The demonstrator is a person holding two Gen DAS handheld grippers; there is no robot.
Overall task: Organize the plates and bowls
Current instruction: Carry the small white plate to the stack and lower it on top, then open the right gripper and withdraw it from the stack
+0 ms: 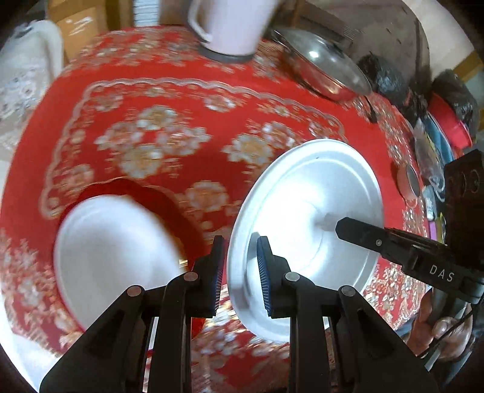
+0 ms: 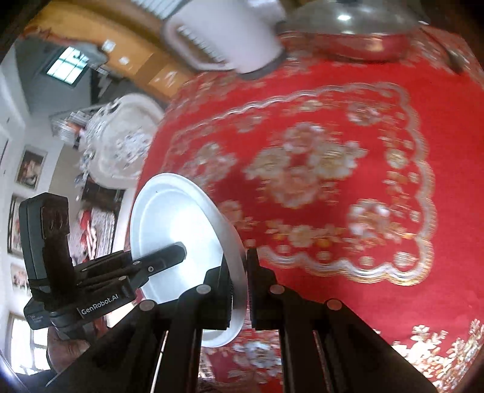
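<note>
A white plate (image 1: 305, 217) is held tilted above the red floral tablecloth (image 1: 169, 99). My left gripper (image 1: 240, 272) is shut on the plate's left rim, one blue pad on each side. My right gripper (image 2: 240, 290) is shut on the same plate's (image 2: 175, 223) opposite rim; it shows from the right in the left wrist view (image 1: 341, 226). The left gripper shows at the left of the right wrist view (image 2: 181, 252). A second white dish (image 1: 112, 260), blurred, lies on the cloth at the lower left.
A white jug with a handle (image 1: 230, 27) stands at the table's far side, next to a steel pan with a glass lid (image 1: 323, 66). Red and dark items (image 1: 447, 127) crowd the right edge. A lace-covered chair (image 2: 121, 139) stands beyond the table.
</note>
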